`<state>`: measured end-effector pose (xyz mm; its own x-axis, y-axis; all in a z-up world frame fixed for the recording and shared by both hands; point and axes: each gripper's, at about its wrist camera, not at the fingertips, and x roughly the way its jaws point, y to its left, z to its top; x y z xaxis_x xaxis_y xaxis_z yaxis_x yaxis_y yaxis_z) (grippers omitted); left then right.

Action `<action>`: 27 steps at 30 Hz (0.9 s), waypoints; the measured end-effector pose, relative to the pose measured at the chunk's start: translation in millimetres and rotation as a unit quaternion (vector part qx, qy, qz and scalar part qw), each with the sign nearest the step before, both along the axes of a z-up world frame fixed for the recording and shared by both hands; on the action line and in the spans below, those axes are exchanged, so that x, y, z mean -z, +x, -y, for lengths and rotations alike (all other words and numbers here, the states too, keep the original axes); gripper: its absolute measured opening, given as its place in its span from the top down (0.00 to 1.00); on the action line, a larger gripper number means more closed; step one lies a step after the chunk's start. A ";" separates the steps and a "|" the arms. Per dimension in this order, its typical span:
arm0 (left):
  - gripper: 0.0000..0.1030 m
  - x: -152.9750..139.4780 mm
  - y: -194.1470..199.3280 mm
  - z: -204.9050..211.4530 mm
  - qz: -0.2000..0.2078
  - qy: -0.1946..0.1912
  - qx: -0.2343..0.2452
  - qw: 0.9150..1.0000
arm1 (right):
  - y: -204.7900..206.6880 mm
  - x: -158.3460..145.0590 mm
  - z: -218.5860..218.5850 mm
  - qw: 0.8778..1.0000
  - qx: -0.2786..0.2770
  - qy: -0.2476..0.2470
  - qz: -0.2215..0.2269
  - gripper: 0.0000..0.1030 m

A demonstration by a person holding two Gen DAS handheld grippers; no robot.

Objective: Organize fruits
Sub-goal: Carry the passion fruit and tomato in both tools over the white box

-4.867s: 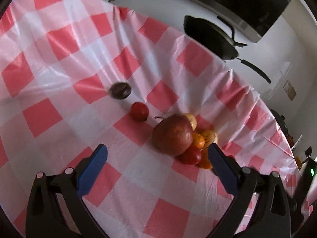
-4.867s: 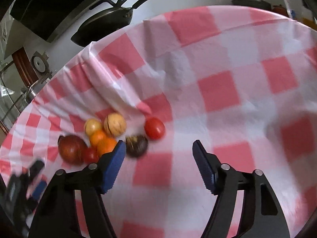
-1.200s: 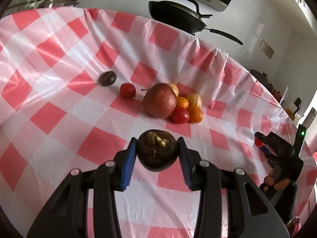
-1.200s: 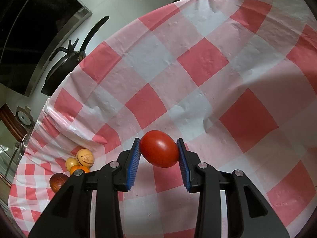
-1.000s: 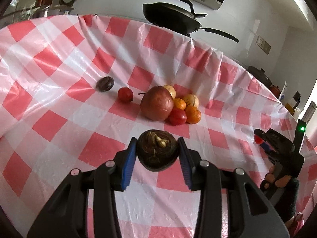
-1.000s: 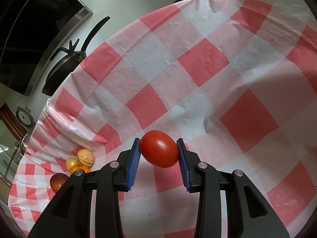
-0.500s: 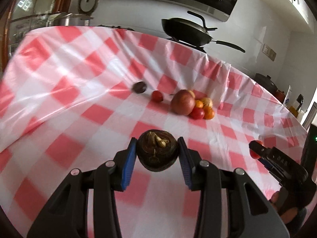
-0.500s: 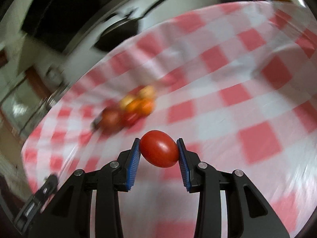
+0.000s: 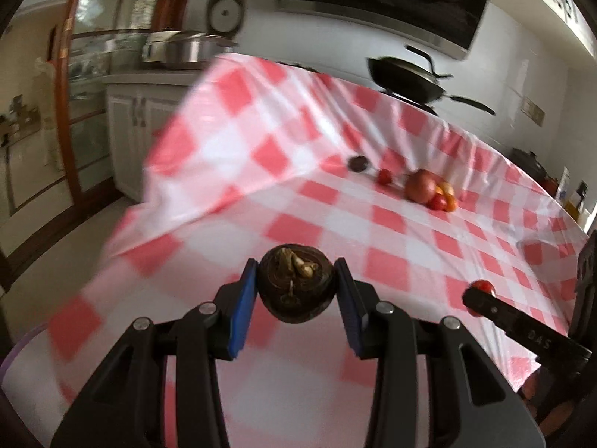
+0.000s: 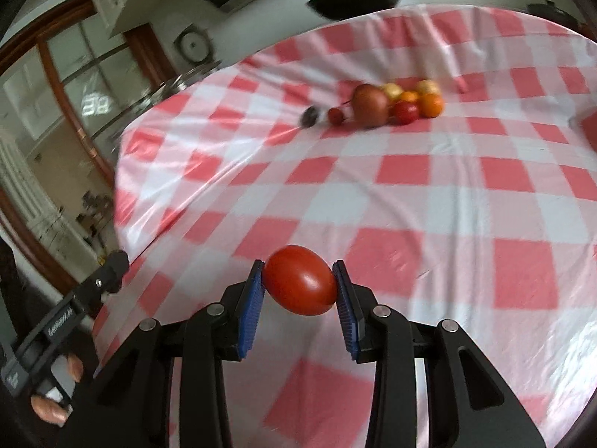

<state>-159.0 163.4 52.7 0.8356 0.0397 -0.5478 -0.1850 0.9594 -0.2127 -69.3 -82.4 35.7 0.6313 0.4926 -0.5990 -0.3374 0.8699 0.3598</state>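
The blue ribbed fingers [image 10: 345, 310] of the right gripper [image 10: 298, 296] are clamped on a smooth, glossy, egg-shaped red tomato [image 10: 300, 280] whose long axis runs across the jaws, tilted a little down to the right. The left gripper [image 9: 296, 293] pinches a dark, rough, round mangosteen [image 9: 295, 288], its pale dried calyx facing up, both held above the shiny red-and-white checked tablecloth [image 10: 429, 201]. Well beyond, a cluster of fruit [image 10: 395, 104] sits on the cloth around a big rounded reddish apple [image 9: 421, 186].

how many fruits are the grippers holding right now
2: a dark brown fruit clamped in the left gripper, and a red tomato clamped in the right gripper.
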 end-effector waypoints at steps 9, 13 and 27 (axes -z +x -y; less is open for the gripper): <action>0.60 3.2 -51.2 -65.1 -0.006 0.015 -0.056 0.998 | -39.3 -13.1 -58.0 0.996 -0.074 -0.041 0.026 0.65; 0.60 9.1 -74.0 -92.3 -0.014 0.019 -0.080 0.997 | -55.6 -14.9 -83.6 0.992 -0.110 -0.058 0.036 0.65; 0.60 49.8 -159.9 -194.7 -0.062 -0.026 -0.179 0.982 | -143.8 10.3 -196.7 0.936 -0.323 -0.122 0.060 0.65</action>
<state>-318.9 358.1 2.9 0.7001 0.2888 -0.6531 -0.5363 0.8165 -0.2138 -213.1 114.3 25.4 0.3187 0.6534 -0.6867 -0.8474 0.5210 0.1025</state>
